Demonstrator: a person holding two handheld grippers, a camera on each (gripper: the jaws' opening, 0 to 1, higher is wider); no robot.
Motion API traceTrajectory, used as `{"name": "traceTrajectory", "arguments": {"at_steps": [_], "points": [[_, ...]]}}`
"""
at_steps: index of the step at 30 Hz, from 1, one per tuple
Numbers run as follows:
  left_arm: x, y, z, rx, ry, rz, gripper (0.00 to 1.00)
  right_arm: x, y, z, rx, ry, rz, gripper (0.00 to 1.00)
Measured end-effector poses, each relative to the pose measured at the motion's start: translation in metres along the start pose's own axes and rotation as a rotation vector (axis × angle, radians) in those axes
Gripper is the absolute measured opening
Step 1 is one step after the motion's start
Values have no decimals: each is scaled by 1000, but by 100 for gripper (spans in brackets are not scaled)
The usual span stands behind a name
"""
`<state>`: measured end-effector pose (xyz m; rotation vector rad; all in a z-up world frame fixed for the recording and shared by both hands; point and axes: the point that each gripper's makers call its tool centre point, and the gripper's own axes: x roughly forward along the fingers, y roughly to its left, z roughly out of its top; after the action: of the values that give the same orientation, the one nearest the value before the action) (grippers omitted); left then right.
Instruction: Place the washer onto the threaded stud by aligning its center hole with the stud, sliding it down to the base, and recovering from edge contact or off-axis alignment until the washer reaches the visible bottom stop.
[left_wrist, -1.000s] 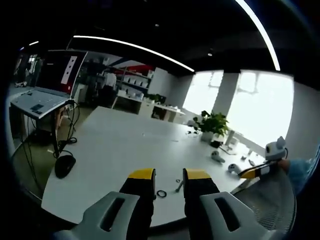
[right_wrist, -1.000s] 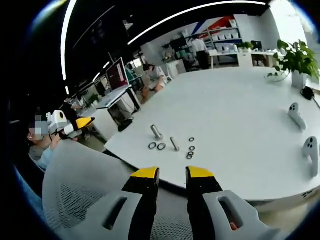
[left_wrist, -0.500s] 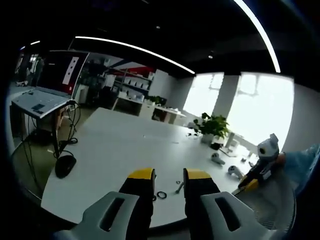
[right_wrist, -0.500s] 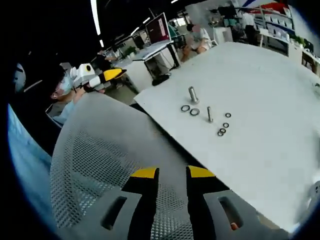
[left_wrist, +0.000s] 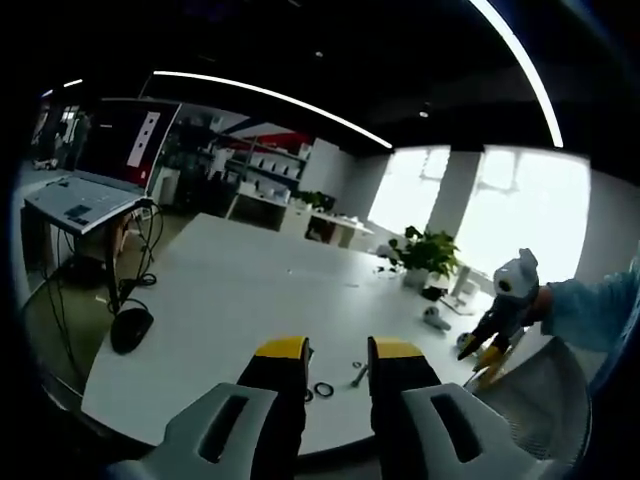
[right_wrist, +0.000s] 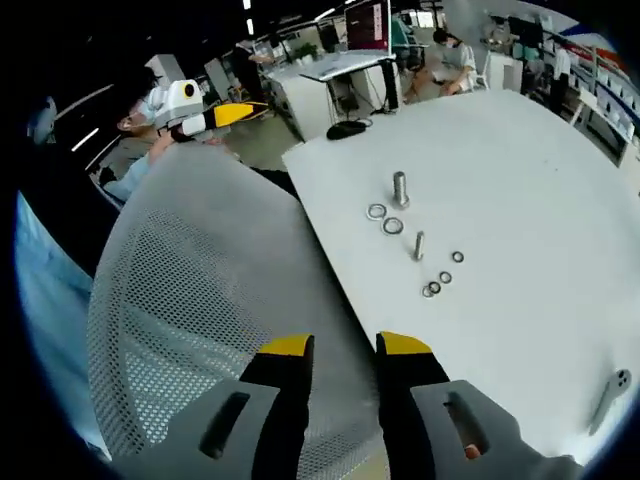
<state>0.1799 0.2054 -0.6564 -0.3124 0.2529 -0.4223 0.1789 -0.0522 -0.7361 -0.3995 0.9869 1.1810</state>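
Your left tongs (left_wrist: 336, 352): parted, empty | your right tongs (right_wrist: 345, 348): parted, empty | washer (right_wrist: 393, 226) on tabletop (right_wrist: 520, 180), at 5 o'clock of upright stud (right_wrist: 400, 189)

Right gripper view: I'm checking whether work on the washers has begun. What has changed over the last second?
The right gripper swung over the mesh chair back, so its view now looks down on the table; in the left gripper view it tipped downward. Nothing was grasped. The upright stud, washers and left gripper stayed put, both grippers open.
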Motion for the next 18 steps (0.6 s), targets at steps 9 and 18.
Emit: {"name": "traceTrajectory", "arguments": {"at_steps": [9, 18], "points": [[0, 6, 3, -10, -10, -2, 19, 30, -25, 2, -28, 46, 4, 27], [0, 4, 2, -12, -8, -4, 20, 54, -55, 3, -25, 100, -42, 26]]}}
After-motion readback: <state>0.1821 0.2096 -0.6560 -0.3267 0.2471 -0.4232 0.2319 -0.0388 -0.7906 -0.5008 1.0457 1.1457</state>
